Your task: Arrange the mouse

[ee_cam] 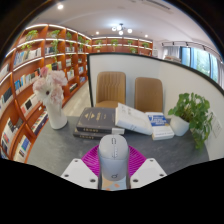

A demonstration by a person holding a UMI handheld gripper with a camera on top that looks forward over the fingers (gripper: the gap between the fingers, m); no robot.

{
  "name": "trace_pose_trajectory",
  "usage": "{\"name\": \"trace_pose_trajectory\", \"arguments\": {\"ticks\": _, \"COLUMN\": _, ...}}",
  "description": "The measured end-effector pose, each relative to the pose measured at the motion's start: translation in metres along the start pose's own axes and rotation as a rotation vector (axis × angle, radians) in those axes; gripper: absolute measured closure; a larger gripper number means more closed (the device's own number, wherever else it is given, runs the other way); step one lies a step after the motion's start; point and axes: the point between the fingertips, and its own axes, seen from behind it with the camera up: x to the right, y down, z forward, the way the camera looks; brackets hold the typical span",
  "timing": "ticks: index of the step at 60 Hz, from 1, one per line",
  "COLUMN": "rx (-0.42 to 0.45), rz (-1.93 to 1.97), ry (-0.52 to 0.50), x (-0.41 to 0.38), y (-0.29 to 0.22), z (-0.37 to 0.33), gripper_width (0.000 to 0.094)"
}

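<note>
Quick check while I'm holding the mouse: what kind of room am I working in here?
Probably a library or reading room. Bookshelves line the wall, books are stacked on the grey table, and two chairs stand behind it. The claw is shut on the mouse.

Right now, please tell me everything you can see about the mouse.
The mouse is white or pale grey, smooth like plastic, with a scroll wheel on the centre line of its top. It points away from the camera and sits between the tongs on a pink surface, before the stacked books. Whether the pads press it is unclear.
</note>
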Motion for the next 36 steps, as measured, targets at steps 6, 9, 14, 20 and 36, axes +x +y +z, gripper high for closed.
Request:
{"name": "trace_pose_trajectory", "arguments": {"ticks": 6, "rx": -0.108, "rz": 0.015, "ry": -0.015, "x": -0.022, "y": 0.067, "z": 0.032, "gripper_width": 0.0618}}
{"name": "trace_pose_trajectory", "arguments": {"ticks": 9, "rx": -0.153, "rz": 0.029, "ry": -0.020, "x": -0.029, "y": 0.097, "z": 0.044, "gripper_width": 0.0619}}
{"name": "trace_pose_trajectory", "arguments": {"ticks": 14, "rx": -0.215, "rz": 0.039, "ry": -0.016, "x": -0.030, "y": 0.137, "z": 0.058, "gripper_width": 0.0619}}
{"name": "trace_pose_trajectory", "arguments": {"ticks": 20, "rx": -0.266, "rz": 0.035, "ry": -0.005, "x": -0.028, "y": 0.174, "z": 0.070, "gripper_width": 0.0618}}
{"name": "trace_pose_trajectory", "arguments": {"ticks": 36, "rx": -0.247, "rz": -0.003, "ry": 0.009, "x": -0.027, "y": 0.177, "z": 0.073, "gripper_width": 0.0583}}
